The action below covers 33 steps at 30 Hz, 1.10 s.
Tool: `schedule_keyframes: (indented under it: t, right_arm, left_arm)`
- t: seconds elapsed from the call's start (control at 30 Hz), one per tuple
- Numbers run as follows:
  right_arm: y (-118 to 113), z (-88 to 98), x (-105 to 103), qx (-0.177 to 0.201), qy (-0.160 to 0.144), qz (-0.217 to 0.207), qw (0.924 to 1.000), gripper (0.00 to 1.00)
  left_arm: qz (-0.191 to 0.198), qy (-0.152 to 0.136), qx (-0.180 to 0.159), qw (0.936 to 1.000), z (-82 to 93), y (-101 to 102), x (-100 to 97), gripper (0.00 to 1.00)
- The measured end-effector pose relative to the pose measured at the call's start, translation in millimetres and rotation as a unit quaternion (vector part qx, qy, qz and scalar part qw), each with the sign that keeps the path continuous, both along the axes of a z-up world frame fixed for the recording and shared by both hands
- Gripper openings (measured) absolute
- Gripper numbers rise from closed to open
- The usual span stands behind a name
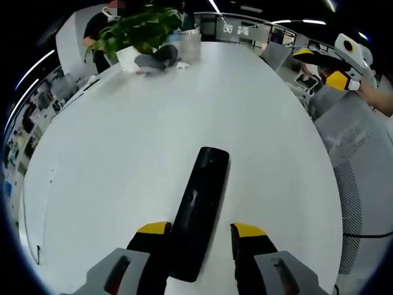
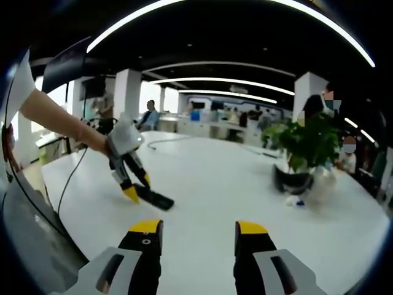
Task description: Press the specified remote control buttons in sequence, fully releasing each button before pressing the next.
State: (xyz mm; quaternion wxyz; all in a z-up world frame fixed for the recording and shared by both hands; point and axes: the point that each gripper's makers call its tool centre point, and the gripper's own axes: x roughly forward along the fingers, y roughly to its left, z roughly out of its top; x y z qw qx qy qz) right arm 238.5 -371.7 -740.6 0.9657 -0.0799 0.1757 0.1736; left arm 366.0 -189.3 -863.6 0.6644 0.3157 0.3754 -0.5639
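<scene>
A black remote control (image 1: 199, 206) lies flat on the white table (image 1: 123, 153), pointing away from me. My left gripper (image 1: 201, 230) stands open around its near end; the left jaw is close against the remote and a gap shows at the right jaw. In the right gripper view the same remote (image 2: 156, 199) lies at the yellow tips of the left gripper (image 2: 139, 187), which a person's hand holds. My right gripper (image 2: 199, 227) hovers open above the table with nothing between its fingers. It appears as a white and yellow tool (image 1: 344, 61) off the table's far right edge.
A potted plant (image 1: 138, 31) with a dark object (image 1: 156, 58) beside it stands at the table's far end, also seen as the plant (image 2: 307, 144). A grey mesh chair (image 1: 362, 160) is by the right edge. A thin cable (image 2: 73, 166) runs over the table's left side. People sit behind.
</scene>
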Motion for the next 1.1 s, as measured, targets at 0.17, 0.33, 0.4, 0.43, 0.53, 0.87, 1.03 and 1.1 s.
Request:
schedule_keyframes:
  t: [0.17, 0.33, 0.4, 0.43, 0.53, 0.87, 1.03, 1.1]
  right_arm:
    - [-0.3, 0.5, 0.2, 0.001, -0.001, -0.001, 1.0, 0.44]
    - [0.3, 0.4, 0.1, 0.0, -0.001, 0.001, 1.0, 0.44]
    - [0.4, 0.3, 0.2, 0.001, 0.0, 0.001, 1.0, 0.44]
    - [0.4, 0.4, 0.4, 0.001, 0.0, 0.001, 1.0, 0.44]
    - [0.9, 0.2, 0.3, 0.0, 0.0, 0.002, 1.0, 0.44]
    - [1.8, -0.5, 0.3, 0.0, 0.002, 0.004, 1.0, 0.44]
    - [1.9, -0.9, 0.2, -0.001, 0.002, 0.004, 1.0, 0.44]
    - [1.8, -1.0, 0.2, -0.001, 0.003, 0.004, 1.0, 0.43]
  left_arm:
    - [-0.011, -0.003, -0.001, 0.9999, 0.0, -0.4, -1.8, 0.33]
    - [-0.021, -0.004, -0.002, 0.9998, 0.1, -1.1, -3.4, 0.29]
    - [-0.022, -0.005, -0.002, 0.9997, 0.1, -0.9, -3.5, 0.26]
    - [-0.024, -0.007, -0.002, 0.9997, 0.2, -0.8, -3.8, 0.26]
    - [-0.024, -0.007, -0.003, 0.9997, 0.3, -0.7, -4.1, 0.26]
    - [-0.025, -0.004, -0.003, 0.9997, 0.3, -0.6, -5.1, 0.26]
    - [-0.028, -0.003, -0.001, 0.9996, 0.2, -0.2, -6.7, 0.25]
    - [-0.028, -0.002, 0.0, 0.9996, 0.2, 0.0, -8.3, 0.25]
